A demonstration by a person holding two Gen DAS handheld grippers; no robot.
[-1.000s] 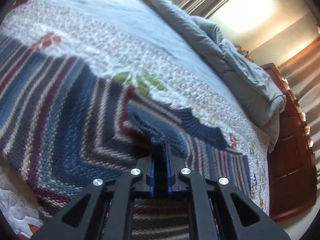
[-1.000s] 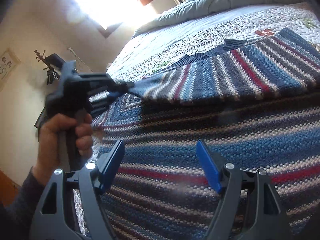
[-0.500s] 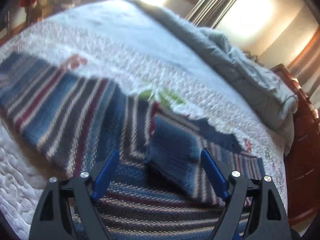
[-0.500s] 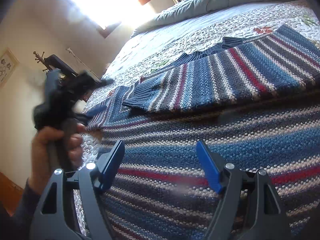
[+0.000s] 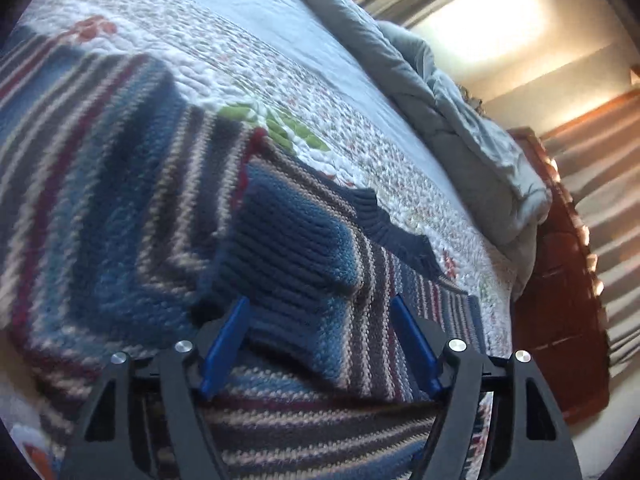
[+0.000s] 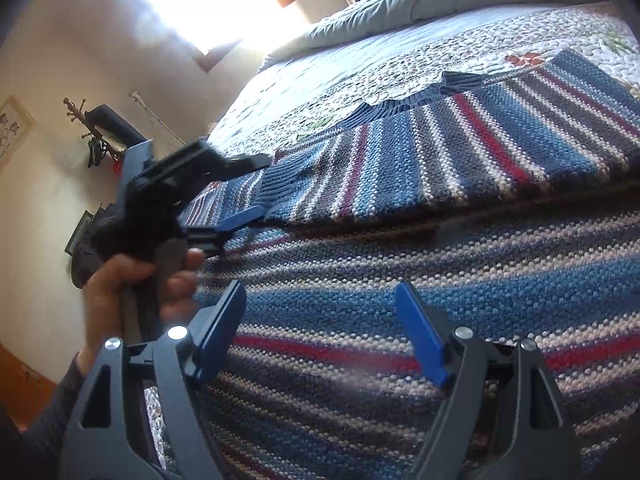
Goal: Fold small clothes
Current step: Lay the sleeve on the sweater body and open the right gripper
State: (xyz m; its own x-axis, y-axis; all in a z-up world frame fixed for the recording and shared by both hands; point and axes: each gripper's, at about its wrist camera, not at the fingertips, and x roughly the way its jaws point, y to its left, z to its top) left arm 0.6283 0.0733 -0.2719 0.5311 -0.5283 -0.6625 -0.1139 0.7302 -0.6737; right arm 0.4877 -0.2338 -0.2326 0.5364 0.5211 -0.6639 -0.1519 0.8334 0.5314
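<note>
Handling call on the chunky blue, grey and maroon striped knit sweater (image 5: 120,208), spread on the white floral quilted bedspread (image 5: 280,68) with one sleeve (image 5: 288,248) folded across its body: soft, floppy, fairly heavy, grippy not slippery, so pinch ribbed cuffs or hem edges. Left gripper (image 5: 320,320) has just been opening and partly reclosing, jaws wide, cuff between but unpressed. Right gripper (image 6: 320,308) gapes over the body, holding nothing.
</note>
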